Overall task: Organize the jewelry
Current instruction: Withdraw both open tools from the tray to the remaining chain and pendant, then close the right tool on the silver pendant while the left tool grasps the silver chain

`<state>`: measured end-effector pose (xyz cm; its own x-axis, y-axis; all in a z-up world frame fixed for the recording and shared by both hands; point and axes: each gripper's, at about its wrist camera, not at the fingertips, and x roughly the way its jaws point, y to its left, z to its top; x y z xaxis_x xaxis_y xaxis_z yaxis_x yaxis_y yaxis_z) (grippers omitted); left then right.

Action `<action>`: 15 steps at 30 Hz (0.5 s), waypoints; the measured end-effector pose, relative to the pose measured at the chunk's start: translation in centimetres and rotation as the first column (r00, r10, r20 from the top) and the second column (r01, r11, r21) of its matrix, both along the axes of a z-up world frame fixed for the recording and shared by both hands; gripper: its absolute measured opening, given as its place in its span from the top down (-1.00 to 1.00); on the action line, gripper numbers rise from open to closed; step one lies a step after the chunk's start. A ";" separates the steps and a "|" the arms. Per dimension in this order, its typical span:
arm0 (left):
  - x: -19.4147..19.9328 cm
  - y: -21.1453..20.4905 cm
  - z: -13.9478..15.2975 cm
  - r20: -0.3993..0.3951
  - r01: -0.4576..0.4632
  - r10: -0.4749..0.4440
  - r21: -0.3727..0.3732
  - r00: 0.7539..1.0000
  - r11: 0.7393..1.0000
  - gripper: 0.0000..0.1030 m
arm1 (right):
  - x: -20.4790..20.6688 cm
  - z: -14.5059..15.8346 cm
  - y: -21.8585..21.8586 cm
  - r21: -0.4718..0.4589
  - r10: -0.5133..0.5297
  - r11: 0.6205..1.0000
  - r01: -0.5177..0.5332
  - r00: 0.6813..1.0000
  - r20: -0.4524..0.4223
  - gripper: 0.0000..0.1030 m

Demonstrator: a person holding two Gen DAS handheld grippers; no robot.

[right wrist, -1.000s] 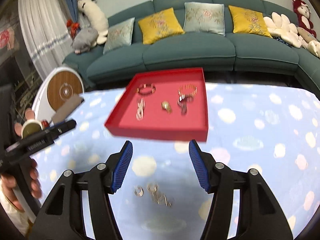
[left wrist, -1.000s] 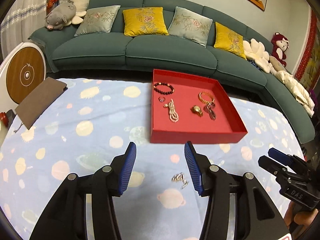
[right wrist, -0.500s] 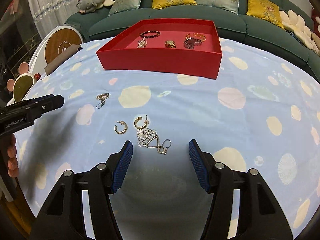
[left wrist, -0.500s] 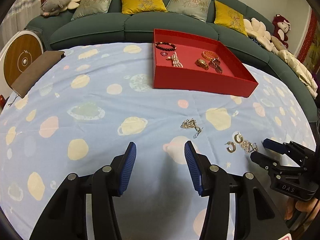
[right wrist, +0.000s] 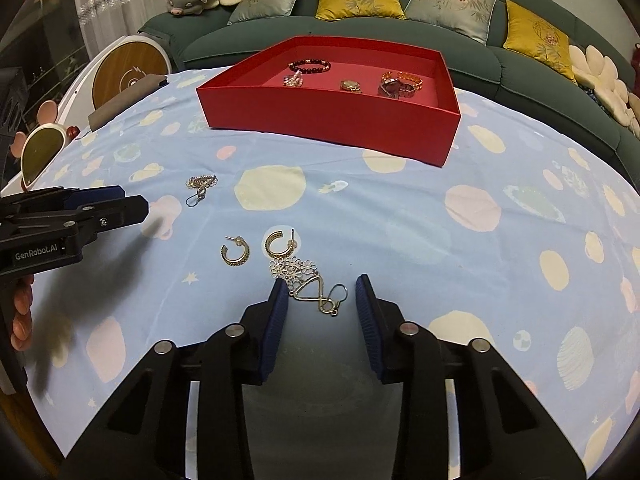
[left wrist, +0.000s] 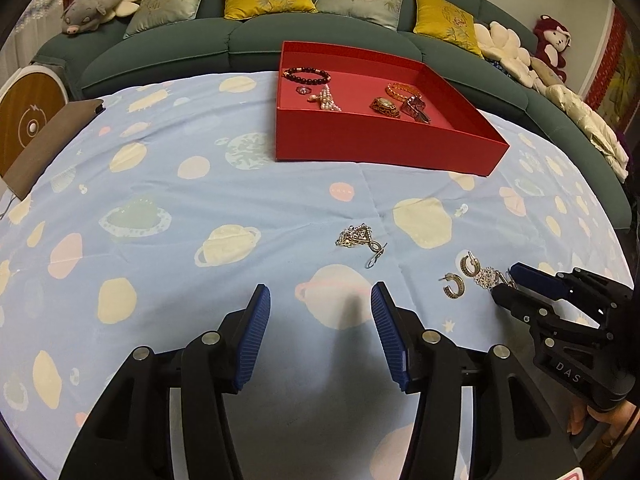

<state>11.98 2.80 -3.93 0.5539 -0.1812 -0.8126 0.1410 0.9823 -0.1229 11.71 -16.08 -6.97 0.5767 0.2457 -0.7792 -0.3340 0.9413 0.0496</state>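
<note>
A red tray (left wrist: pixel 384 148) (right wrist: pixel 332 120) at the far side of the table holds a dark bead bracelet (left wrist: pixel 307 75), a pearl piece, a gold bracelet and other jewelry. On the cloth lie a silver drop earring (left wrist: pixel 360 238) (right wrist: pixel 200 184), two gold hoop earrings (right wrist: pixel 236 252) (right wrist: pixel 278 242) and a silver flower drop earring (right wrist: pixel 308 280). My right gripper (right wrist: pixel 322 294) is open, its fingers either side of the flower earring's hook end. My left gripper (left wrist: pixel 320 308) is open and empty, just short of the other silver earring.
The table wears a blue planet-print cloth (left wrist: pixel 160 184). A brown pouch (left wrist: pixel 44 148) lies at its left edge. A green sofa (left wrist: pixel 248 36) with cushions stands behind. A round wooden-faced device (right wrist: pixel 128 72) stands to the left.
Both grippers have moved down and closer to the cloth. The right gripper now straddles the flower earring, with its fingers narrower than before. The left gripper has neared the other silver earring.
</note>
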 end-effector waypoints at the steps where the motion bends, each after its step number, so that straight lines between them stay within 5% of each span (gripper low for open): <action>1: 0.1 -0.1 -0.1 -0.002 0.002 -0.002 0.000 1.000 1.000 0.01 | 0.0 0.0 0.0 -0.002 0.004 1.000 -0.004 1.000 0.002 0.49; 8: 0.9 -1.5 -0.3 -0.002 0.018 -0.018 -0.004 1.000 1.000 -0.07 | -0.2 0.0 -0.3 0.012 0.012 1.000 -0.012 1.000 0.000 0.56; 9: 1.0 -1.7 -0.3 0.000 0.022 -0.022 -0.002 1.000 1.000 -0.08 | -0.2 0.1 -0.4 0.016 0.012 1.000 -0.012 1.000 -0.004 0.85; 15: 2.2 -2.5 -1.1 -0.005 0.020 -0.020 0.006 1.000 1.000 -0.10 | -0.2 0.2 -0.8 0.048 0.006 0.999 -0.004 1.000 -0.027 0.85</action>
<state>14.16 0.29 -5.05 0.5463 -0.1874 -0.8164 0.1602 0.9800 -0.1178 11.47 -16.92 -6.75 0.5545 0.2859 -0.7816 -0.3367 0.9359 0.1035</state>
